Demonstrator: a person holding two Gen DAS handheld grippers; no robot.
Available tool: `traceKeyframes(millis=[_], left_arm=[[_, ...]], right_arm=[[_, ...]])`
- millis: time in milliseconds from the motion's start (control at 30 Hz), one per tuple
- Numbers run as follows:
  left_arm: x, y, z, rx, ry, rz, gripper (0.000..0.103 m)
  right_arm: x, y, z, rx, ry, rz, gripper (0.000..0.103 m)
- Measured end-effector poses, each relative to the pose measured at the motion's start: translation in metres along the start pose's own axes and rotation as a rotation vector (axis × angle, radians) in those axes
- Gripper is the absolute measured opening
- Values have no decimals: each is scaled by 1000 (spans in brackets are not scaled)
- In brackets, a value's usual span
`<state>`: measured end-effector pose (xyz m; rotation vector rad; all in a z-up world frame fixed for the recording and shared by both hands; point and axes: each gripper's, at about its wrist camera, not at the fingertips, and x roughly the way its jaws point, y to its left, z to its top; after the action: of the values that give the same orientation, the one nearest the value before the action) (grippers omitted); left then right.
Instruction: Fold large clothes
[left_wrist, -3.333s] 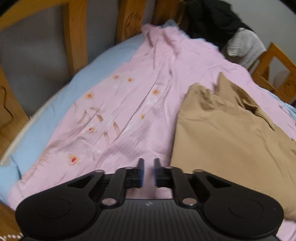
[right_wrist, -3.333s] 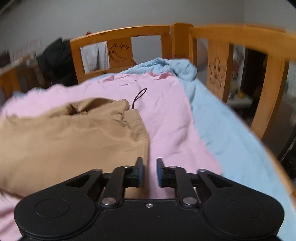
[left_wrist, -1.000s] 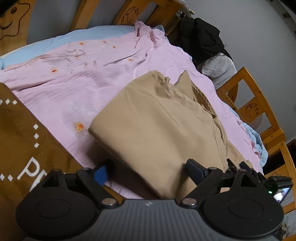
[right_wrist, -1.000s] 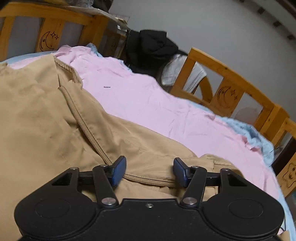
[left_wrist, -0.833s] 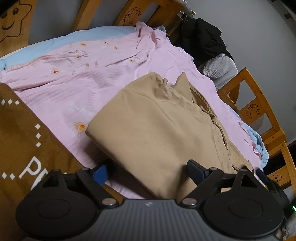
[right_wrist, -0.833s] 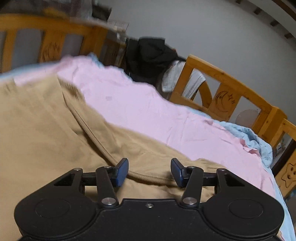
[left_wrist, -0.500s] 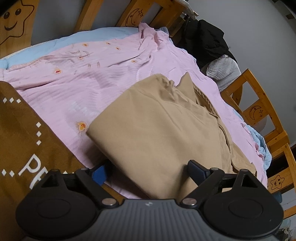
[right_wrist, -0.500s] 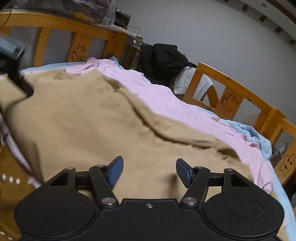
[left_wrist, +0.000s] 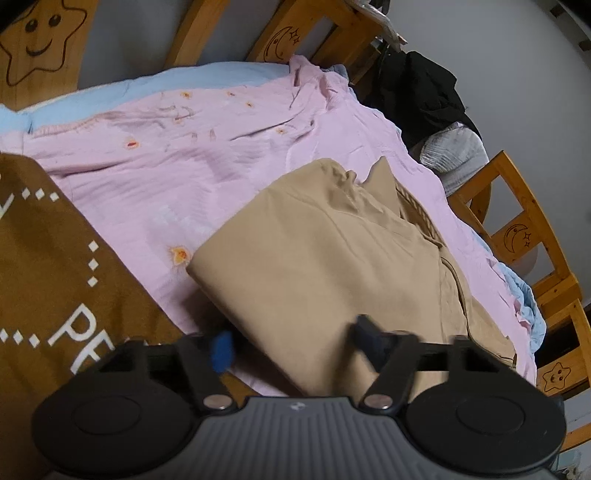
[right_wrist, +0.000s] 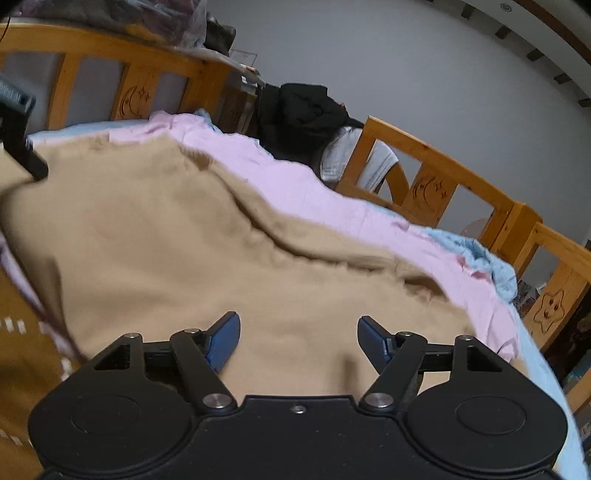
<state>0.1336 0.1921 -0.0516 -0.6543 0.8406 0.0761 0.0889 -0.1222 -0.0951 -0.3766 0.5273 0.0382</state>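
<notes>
Near fold edge of tan garment (left_wrist: 325, 258) is being closed on by left gripper (left_wrist: 291, 343); right gripper (right_wrist: 299, 339) is opening, empty, regrasp judged next

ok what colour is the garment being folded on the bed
Tan, a plain khaki with no print. The garment shows best in the left wrist view, lying on the pink sheet.

I see one tan garment (left_wrist: 325, 266), a large piece of plain khaki cloth, lying folded on the pink sheet (left_wrist: 184, 177) of the bed. Its near-left corner is a clean, rounded fold; the top layer is smooth and flat. Toward the far end the cloth bunches into a peaked collar, and a seamed edge runs down its right side. From my right-hand view the tan garment (right_wrist: 207, 243) fills the foreground, blurred.
</notes>
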Motion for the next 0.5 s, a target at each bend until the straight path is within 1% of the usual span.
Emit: traceKeyframes(millis=[33, 67, 100, 133, 167, 233, 300, 400, 500], left_arm=[[-1, 0, 1, 1, -7, 5, 47], [-3, -1, 2, -3, -15, 11, 32], [-5, -2, 3, -8, -26, 14, 24], [-9, -5, 3, -4, -41, 11, 11], [-14, -9, 3, 11, -64, 13, 4], [-25, -24, 1, 71, -113, 6, 1], [-37, -45, -2, 158, -158, -24, 0], [-53, -85, -5, 329, -197, -80, 0], [-64, -124, -8, 487, -211, -126, 0]], right_arm=[[1, -1, 1, 5, 7, 8, 73], [4, -4, 2, 22, 17, 29, 73], [6, -7, 0, 44, 26, 46, 73], [7, -11, 0, 73, 35, 55, 78], [9, -15, 0, 104, 48, 55, 83], [13, -22, -1, 160, 68, 61, 89], [14, -26, -2, 186, 75, 70, 90], [12, -26, -2, 196, 65, 72, 90], [7, -42, -1, 284, 51, 112, 90]])
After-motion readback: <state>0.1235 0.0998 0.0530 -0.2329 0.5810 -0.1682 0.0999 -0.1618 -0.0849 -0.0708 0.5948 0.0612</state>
